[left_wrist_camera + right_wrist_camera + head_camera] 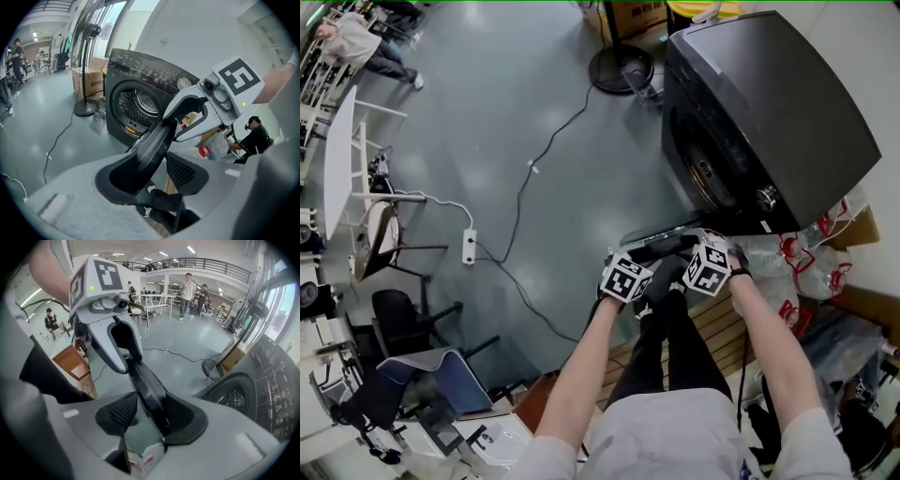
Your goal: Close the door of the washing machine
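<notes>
A dark front-loading washing machine (787, 103) stands at the upper right, its round drum opening (703, 173) uncovered. Its door (661, 246) hangs swung out towards me. Both grippers are at the door's outer rim, the left gripper (628, 279) beside the right gripper (708, 267). In the left gripper view the door rim (157, 145) lies between the jaws of the left gripper (154, 173), against the left pad, with a gap to the right pad (180, 171). In the right gripper view the rim (145, 380) rests on the right pad of the right gripper (150, 416), clear of the left pad (124, 411).
A fan's round base (619, 67) and cardboard boxes stand left of the machine. A cable runs over the grey floor to a power strip (470, 246). Red-and-white plastic bags (811, 258) lie to the right, wooden slats (722, 328) under my legs. A person (366, 47) sits far left.
</notes>
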